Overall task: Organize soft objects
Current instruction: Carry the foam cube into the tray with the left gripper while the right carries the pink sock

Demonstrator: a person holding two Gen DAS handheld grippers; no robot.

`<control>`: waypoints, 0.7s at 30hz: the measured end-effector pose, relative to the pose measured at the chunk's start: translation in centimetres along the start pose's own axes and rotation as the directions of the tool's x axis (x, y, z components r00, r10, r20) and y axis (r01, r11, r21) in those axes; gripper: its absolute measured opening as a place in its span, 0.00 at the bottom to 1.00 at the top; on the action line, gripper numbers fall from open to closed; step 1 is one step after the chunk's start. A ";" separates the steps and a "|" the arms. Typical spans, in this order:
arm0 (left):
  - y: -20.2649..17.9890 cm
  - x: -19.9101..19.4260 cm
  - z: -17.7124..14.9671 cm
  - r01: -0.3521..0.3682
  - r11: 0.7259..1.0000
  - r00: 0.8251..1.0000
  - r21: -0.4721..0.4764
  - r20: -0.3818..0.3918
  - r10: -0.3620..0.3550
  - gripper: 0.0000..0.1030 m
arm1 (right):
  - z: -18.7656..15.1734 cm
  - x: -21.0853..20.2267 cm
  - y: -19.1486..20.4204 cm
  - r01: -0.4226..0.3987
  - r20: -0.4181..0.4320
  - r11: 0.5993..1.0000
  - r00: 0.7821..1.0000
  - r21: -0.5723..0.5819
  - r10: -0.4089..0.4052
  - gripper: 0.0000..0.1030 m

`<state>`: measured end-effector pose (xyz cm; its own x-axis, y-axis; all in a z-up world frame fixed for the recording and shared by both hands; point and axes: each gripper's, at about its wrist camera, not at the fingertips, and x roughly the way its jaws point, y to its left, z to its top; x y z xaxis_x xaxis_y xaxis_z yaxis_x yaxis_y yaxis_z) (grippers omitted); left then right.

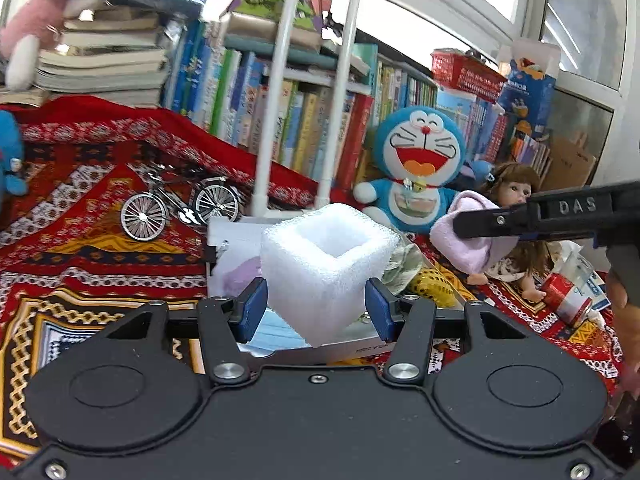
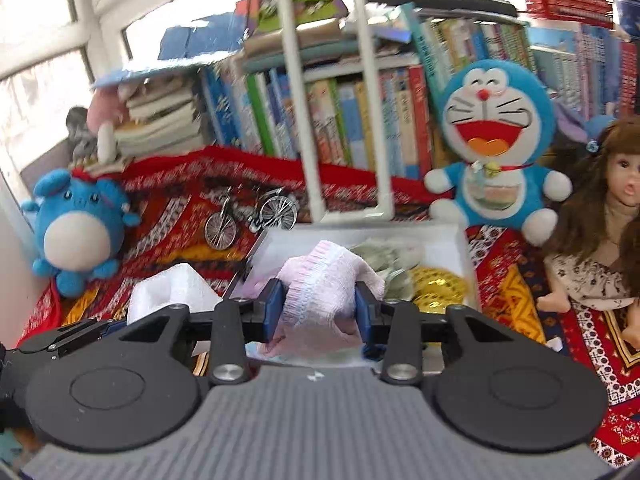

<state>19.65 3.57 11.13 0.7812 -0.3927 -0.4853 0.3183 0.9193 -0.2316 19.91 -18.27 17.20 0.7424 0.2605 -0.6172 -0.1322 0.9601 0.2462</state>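
I've got the left gripper (image 1: 316, 308) clamped on a white foam block (image 1: 328, 264), its blue pads (image 1: 253, 310) pressed into both sides, the block's hollow top facing up. It hangs over the near edge of the white tray (image 2: 460, 256), which I'll use as my landmark. My right gripper (image 2: 318, 312) is squeezed on a bunched pink cloth (image 2: 324, 284), pads (image 2: 275, 312) sunk into the fabric, and that bundle sits above the tray's near side too. From the left camera I can see the right gripper's black arm (image 1: 560, 216) reaching in with the cloth (image 1: 468, 240) to the right of the tray. Inside the tray there's a yellow netted thing (image 2: 438, 290) and some pale green crumpled fabric (image 2: 384, 260). Behind the tray stands a white pipe frame (image 2: 344, 92); beyond it on the right sits the blue cat plush (image 2: 494, 148), a doll (image 2: 600, 232) beside that. Left of the tray is a small metal bicycle (image 2: 248, 220), farther left a round blue plush (image 2: 78, 228), all on the red patterned cloth (image 1: 80, 240).
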 end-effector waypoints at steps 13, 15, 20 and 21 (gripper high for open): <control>0.8 4.3 -0.4 -0.034 0.999 0.994 -0.007 -0.107 0.033 0.49 | -2.9 1.6 -6.0 -0.034 0.030 0.995 0.999 0.097 0.031 0.42; 0.9 4.8 -0.6 -0.038 0.999 0.992 -0.005 -0.120 0.037 0.49 | -3.5 2.3 -6.3 -0.039 0.034 0.994 0.999 0.100 0.036 0.42; 1.0 6.2 -1.1 -0.046 0.999 0.987 0.010 -0.156 0.047 0.49 | -4.4 4.3 -7.1 -0.063 0.015 0.989 0.998 0.136 0.061 0.43; 1.0 6.5 -1.2 -0.050 0.999 0.986 0.015 -0.160 0.052 0.49 | -4.5 4.7 -7.2 -0.070 0.016 0.987 0.998 0.144 0.068 0.43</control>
<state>24.38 1.87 6.70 0.7006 -0.3439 -0.6252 0.2868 0.9380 -0.1945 21.38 -23.47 9.12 0.7422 0.3240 -0.5866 -0.0880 0.9149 0.3940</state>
